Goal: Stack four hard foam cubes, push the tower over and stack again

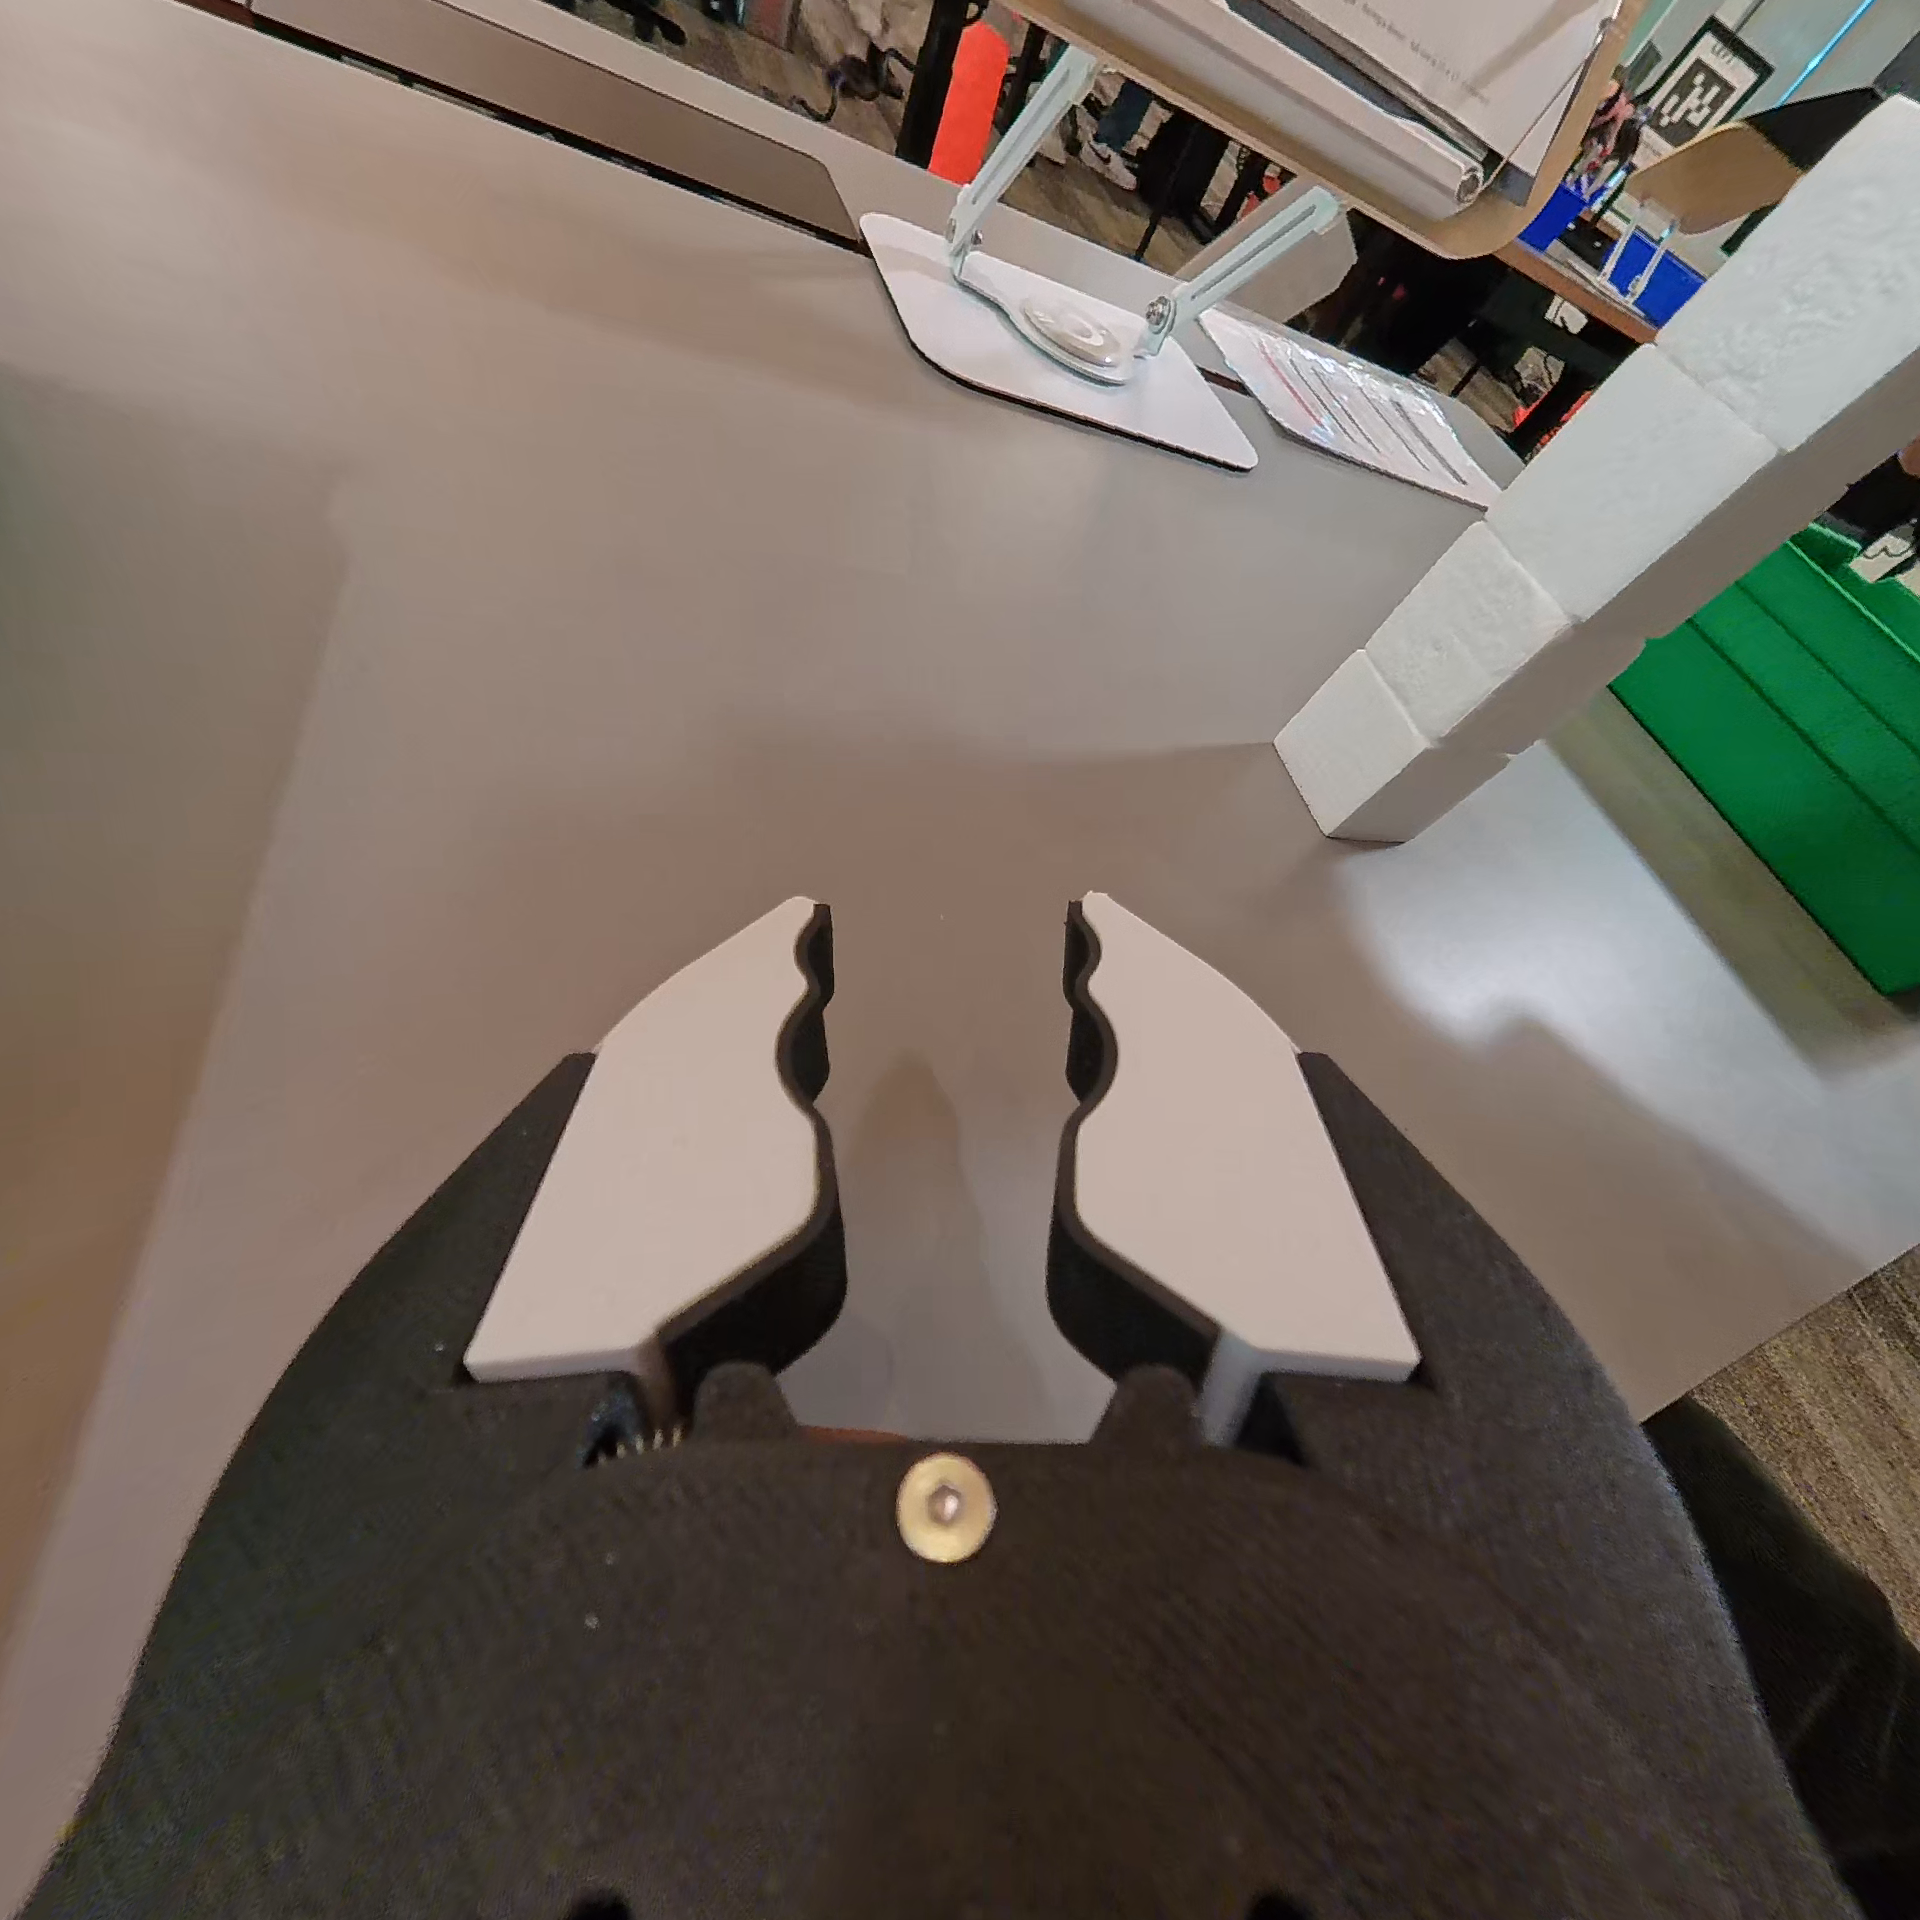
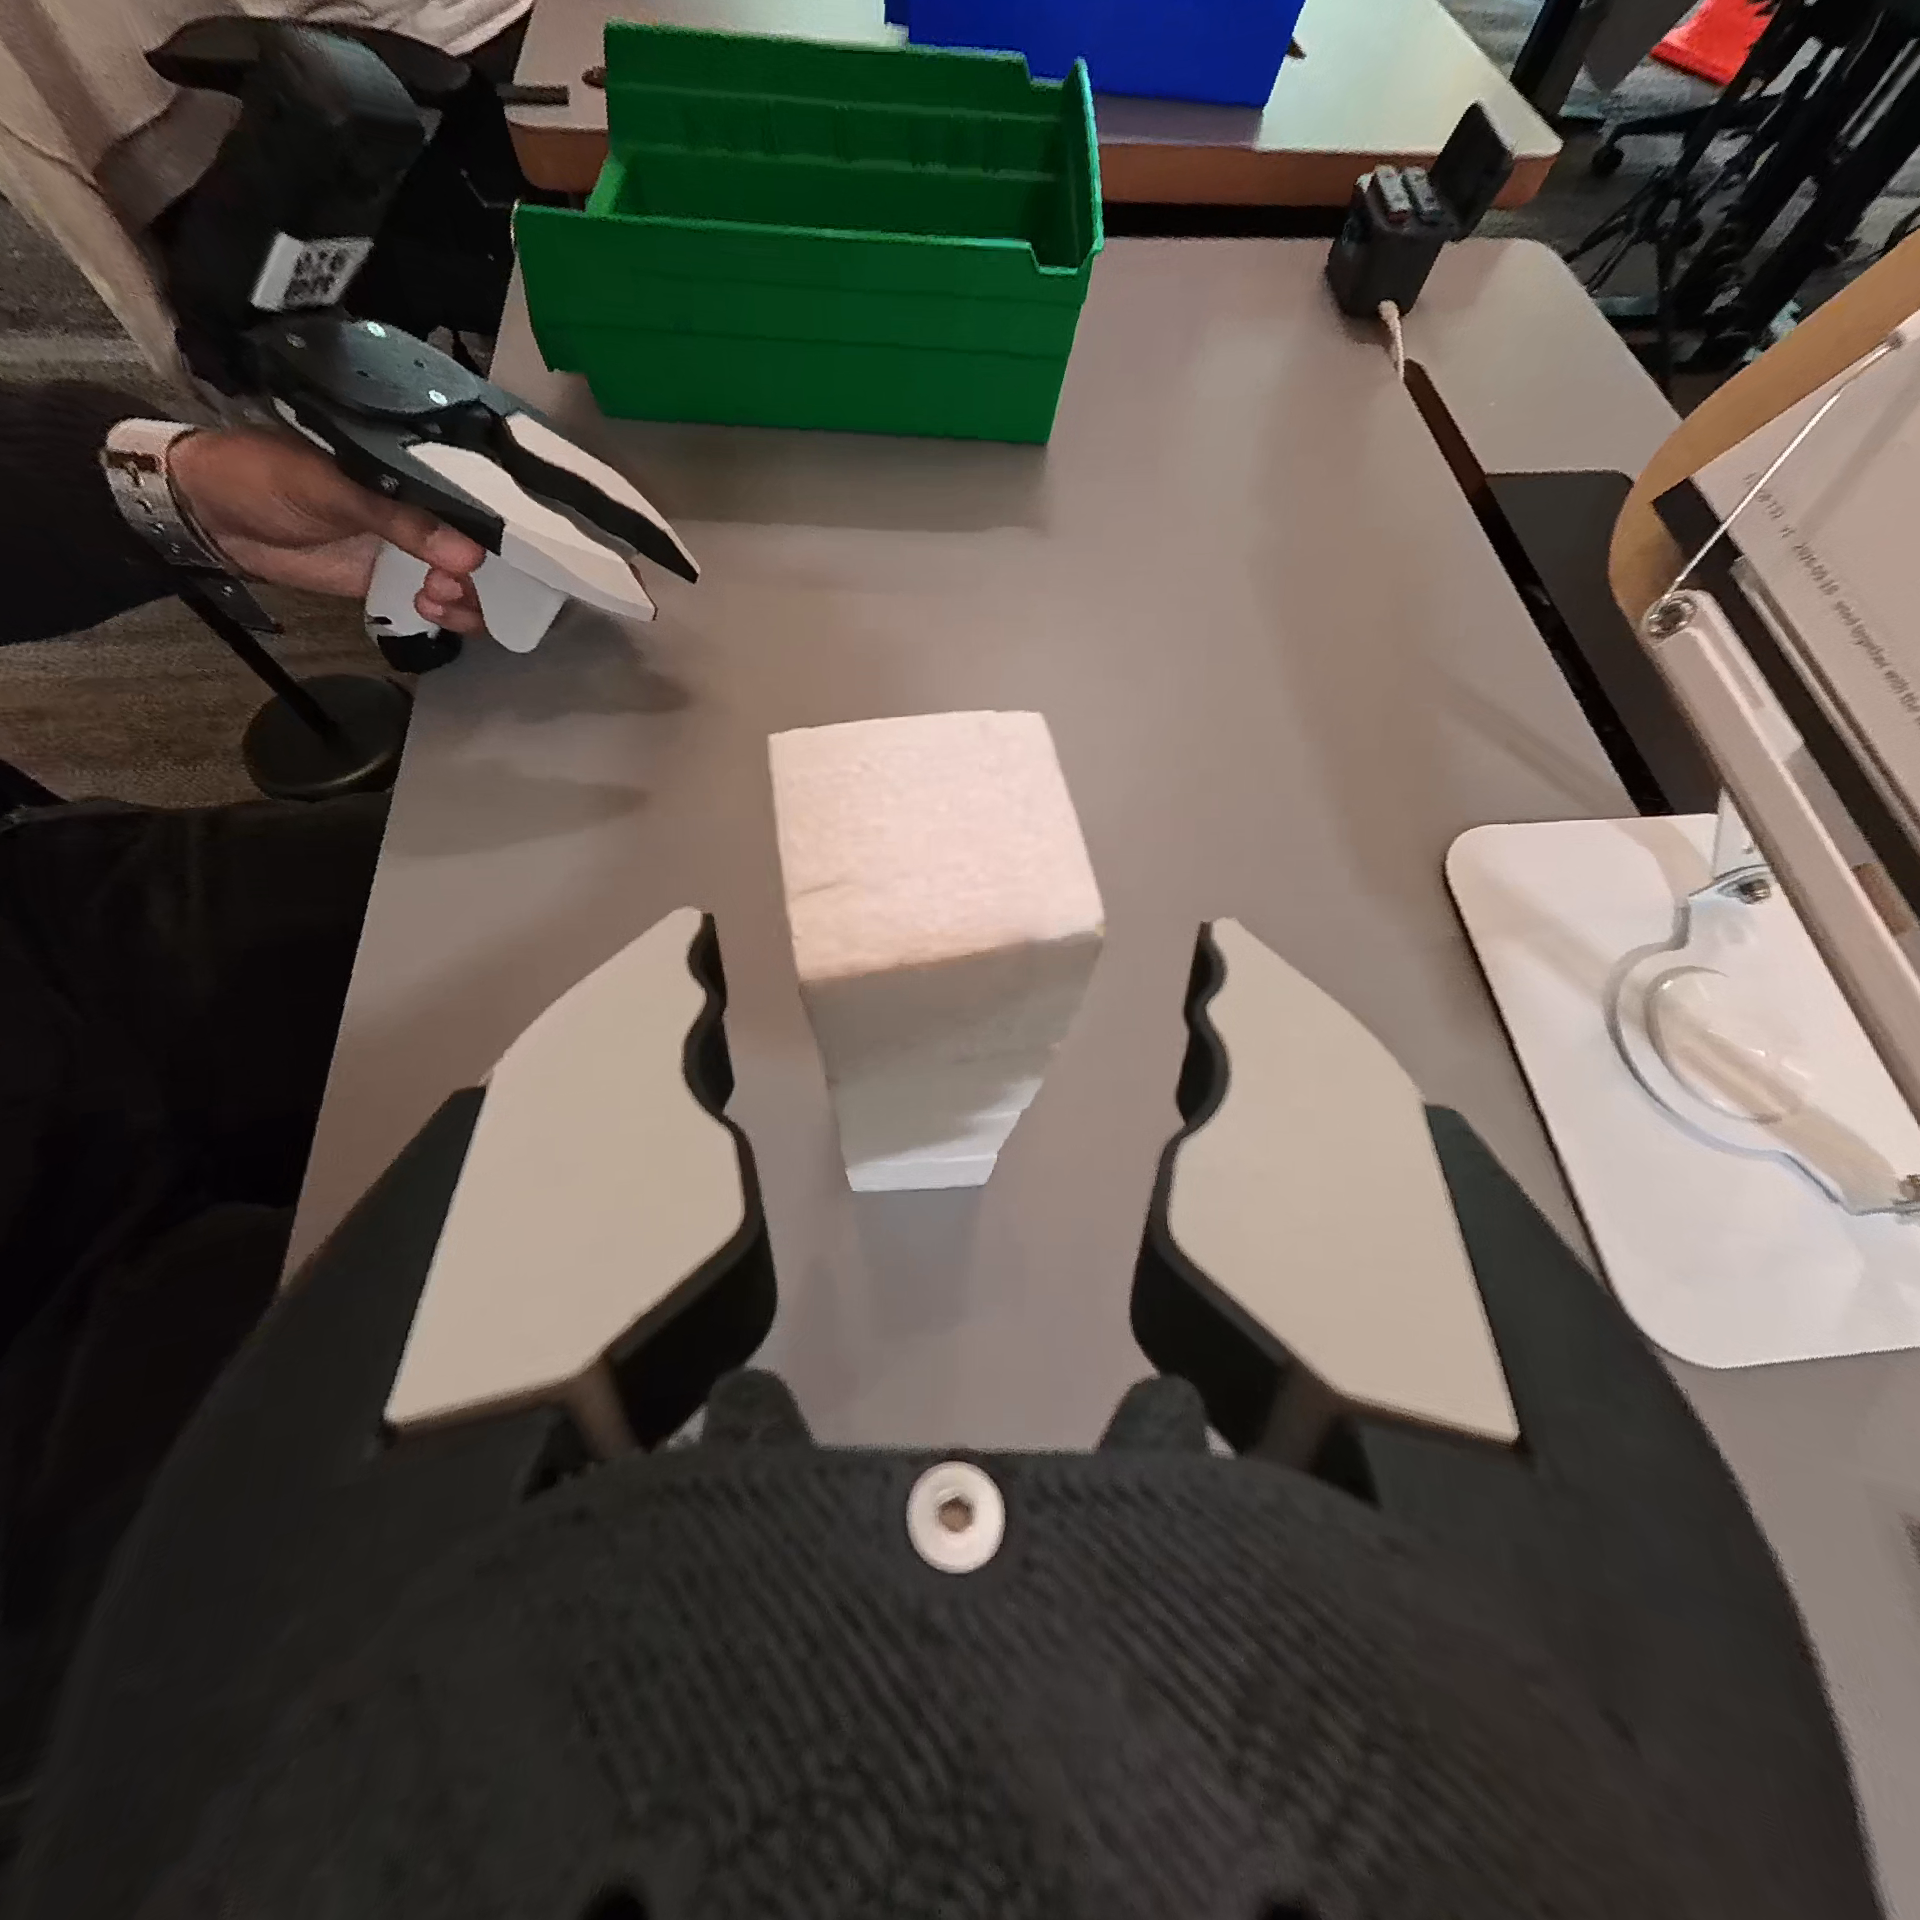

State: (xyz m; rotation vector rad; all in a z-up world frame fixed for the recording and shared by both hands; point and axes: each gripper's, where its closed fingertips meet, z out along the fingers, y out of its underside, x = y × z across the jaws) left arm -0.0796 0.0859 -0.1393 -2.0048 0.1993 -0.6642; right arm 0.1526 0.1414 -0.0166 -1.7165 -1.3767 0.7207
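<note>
A tall stack of white foam blocks (image 2: 935, 914) stands upright on the grey table (image 2: 1247, 644). My right gripper (image 2: 954, 935) is open and empty, above the stack with a finger on each side of it, not touching. In the left wrist view the stack (image 1: 1621, 520) rises at the right. My left gripper (image 1: 948, 906) is open and empty, low over bare table to the left of the stack. It also shows in the right wrist view (image 2: 670, 587), held by a hand at the table's left edge.
A green bin (image 2: 810, 281) stands at the far side of the table, a blue bin (image 2: 1091, 42) behind it. A white stand with a flat base (image 2: 1704, 1143) sits at the right, a black device with a cable (image 2: 1392, 239) beyond it. One gripper's finger ends stand about 30 cm off the other's.
</note>
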